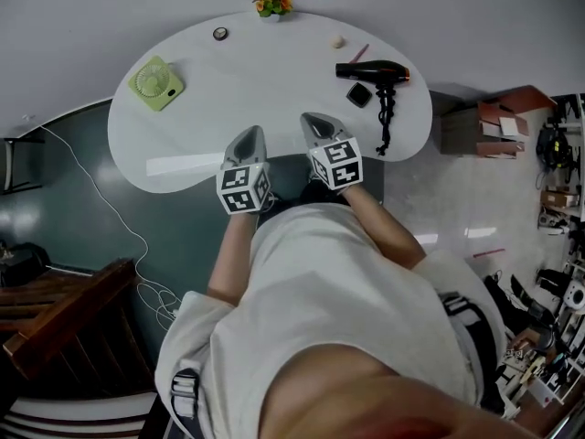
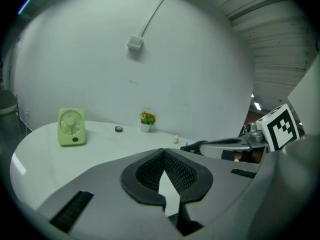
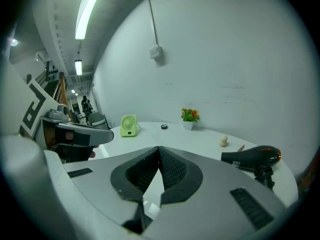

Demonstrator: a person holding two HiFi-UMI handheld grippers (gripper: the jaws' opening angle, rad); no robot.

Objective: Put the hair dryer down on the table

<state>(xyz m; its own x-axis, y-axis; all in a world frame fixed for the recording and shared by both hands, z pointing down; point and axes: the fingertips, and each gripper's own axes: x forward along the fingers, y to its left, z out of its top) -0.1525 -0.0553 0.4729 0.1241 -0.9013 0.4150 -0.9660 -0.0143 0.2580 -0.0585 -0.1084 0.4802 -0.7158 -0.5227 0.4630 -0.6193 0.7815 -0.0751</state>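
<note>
1. Head view: the black hair dryer (image 1: 373,71) lies on its side at the far right of the white table (image 1: 274,90), with its cord (image 1: 385,122) bundled by the handle. The left gripper (image 1: 249,140) and right gripper (image 1: 317,126) hover side by side over the near edge, well apart from the dryer.
2. Left gripper view: jaws are pressed together with nothing between them. A green fan (image 2: 70,127) stands on the table beyond, to the left.
3. Right gripper view: jaws are likewise closed and empty. The hair dryer rests on the tabletop ahead to the right, untouched.
4. Progress, as judged: the put-down looks complete, and nothing of the task appears left.
</note>
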